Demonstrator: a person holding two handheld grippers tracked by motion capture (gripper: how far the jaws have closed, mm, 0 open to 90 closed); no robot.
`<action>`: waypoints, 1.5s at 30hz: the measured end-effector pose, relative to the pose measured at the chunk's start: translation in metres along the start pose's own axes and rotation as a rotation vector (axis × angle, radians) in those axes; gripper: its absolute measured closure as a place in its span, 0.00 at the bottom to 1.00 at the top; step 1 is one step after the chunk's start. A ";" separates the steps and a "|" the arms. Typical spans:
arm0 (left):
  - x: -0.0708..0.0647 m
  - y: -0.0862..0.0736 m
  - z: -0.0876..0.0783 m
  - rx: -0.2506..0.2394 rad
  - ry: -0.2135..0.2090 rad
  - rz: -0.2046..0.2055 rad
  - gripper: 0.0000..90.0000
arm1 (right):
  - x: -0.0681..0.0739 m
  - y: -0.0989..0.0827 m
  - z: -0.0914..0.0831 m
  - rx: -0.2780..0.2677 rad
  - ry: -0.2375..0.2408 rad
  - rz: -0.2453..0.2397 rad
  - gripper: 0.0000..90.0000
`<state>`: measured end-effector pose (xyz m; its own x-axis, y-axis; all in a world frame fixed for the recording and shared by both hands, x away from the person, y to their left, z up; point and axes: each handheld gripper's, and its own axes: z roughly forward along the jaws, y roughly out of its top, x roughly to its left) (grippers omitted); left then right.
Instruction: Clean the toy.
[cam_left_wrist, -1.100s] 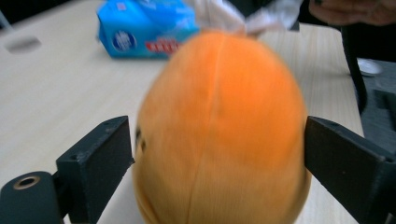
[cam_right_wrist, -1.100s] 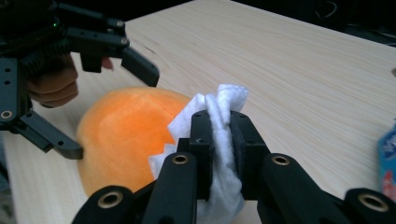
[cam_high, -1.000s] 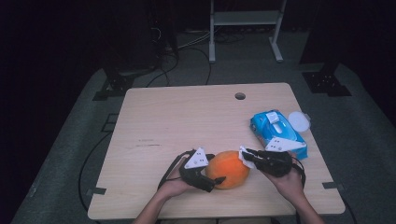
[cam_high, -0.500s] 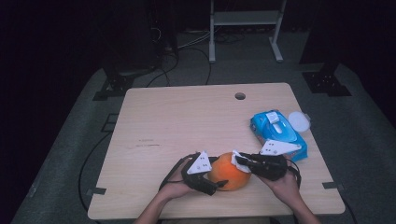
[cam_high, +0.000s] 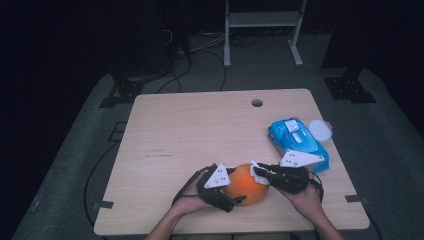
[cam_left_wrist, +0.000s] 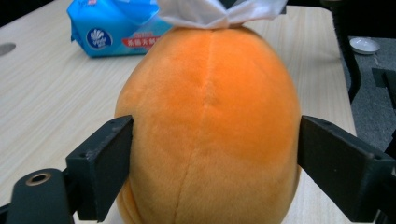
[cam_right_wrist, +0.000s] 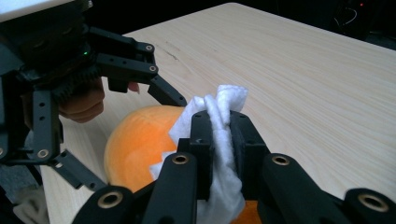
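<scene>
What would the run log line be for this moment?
left claw: around orange plush, jaws just reopening | right claw: shut on white wipe, wipe on plush top | wipe pack: far right of table

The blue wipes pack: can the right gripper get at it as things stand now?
Probably not right away. The right gripper is shut on a white wipe against the orange plush toy. The blue wipes pack lies just beyond it with nothing between, but the jaws are occupied.
</scene>
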<state>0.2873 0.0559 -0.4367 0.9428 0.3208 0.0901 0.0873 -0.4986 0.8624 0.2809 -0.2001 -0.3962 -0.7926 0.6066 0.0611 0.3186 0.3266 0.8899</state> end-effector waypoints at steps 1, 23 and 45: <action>0.001 0.000 -0.001 0.001 0.006 0.006 0.21 | -0.001 0.000 0.000 0.002 -0.004 0.000 0.89; 0.014 -0.003 -0.003 -0.026 -0.042 -0.122 0.13 | -0.016 -0.007 -0.008 0.015 0.008 0.049 0.89; -0.005 0.005 0.001 -0.001 -0.023 -0.003 0.29 | -0.010 -0.001 -0.009 0.003 -0.007 0.030 0.89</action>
<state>0.2829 0.0510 -0.4334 0.9498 0.3035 0.0762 0.0896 -0.4970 0.8631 0.2834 -0.2129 -0.3936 -0.7790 0.6212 0.0848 0.3436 0.3098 0.8865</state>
